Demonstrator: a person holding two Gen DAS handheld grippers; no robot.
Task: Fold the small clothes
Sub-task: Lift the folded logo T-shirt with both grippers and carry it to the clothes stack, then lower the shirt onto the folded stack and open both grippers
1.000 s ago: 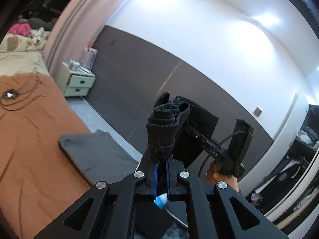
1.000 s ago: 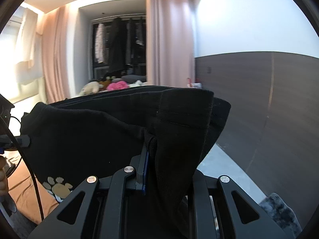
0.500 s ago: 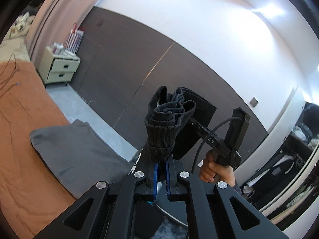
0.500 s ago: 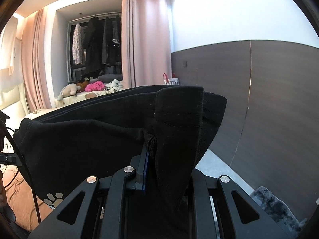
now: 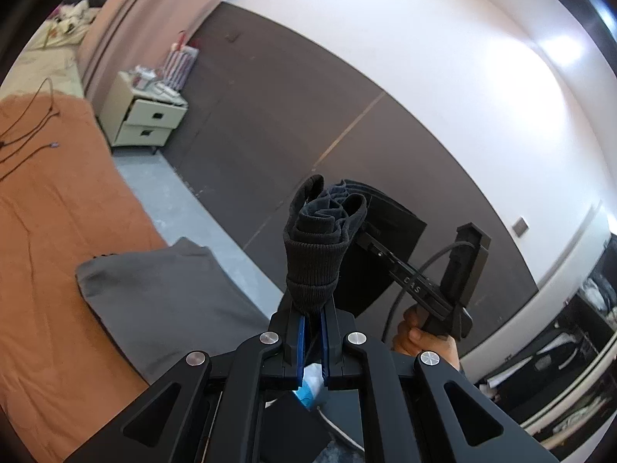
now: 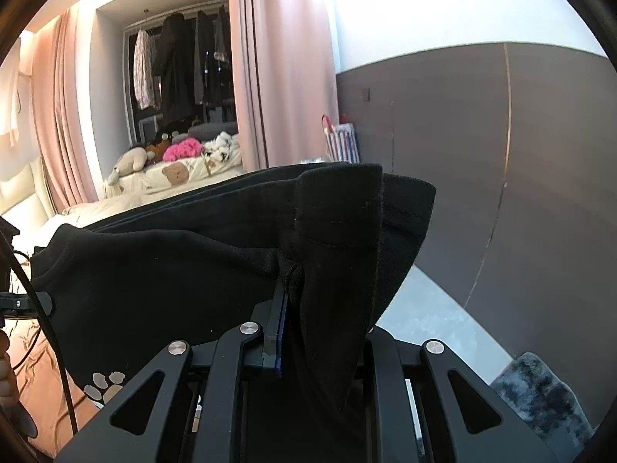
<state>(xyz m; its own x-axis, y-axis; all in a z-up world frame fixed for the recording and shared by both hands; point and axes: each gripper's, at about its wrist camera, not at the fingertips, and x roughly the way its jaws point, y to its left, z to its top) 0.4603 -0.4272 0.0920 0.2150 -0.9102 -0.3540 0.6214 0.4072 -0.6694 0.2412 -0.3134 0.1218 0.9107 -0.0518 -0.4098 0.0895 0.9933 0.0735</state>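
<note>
A small black garment [image 6: 200,270] with a paw print near its lower edge hangs in the air, stretched between both grippers. My left gripper [image 5: 313,308] is shut on its bunched ribbed edge [image 5: 314,258]. My right gripper [image 6: 297,293] is shut on the other end, whose cloth drapes over the fingers and hides the right one. The right gripper [image 5: 370,245] also shows in the left wrist view, gripping the cloth from the right. The left gripper's tip [image 6: 36,303] shows at the left edge of the right wrist view.
An orange bed sheet [image 5: 42,231] lies below left, with a grey folded garment [image 5: 162,301] near its edge. A cream nightstand [image 5: 142,119] stands by the dark wall panel. Pink curtains [image 6: 281,69], plush toys and a dark fluffy rug [image 6: 540,393] are around.
Both grippers kept their hold on the black garment and swung with it; the views shifted slightly, with the bed and nightstand sliding in the left view. The garment stays stretched.
</note>
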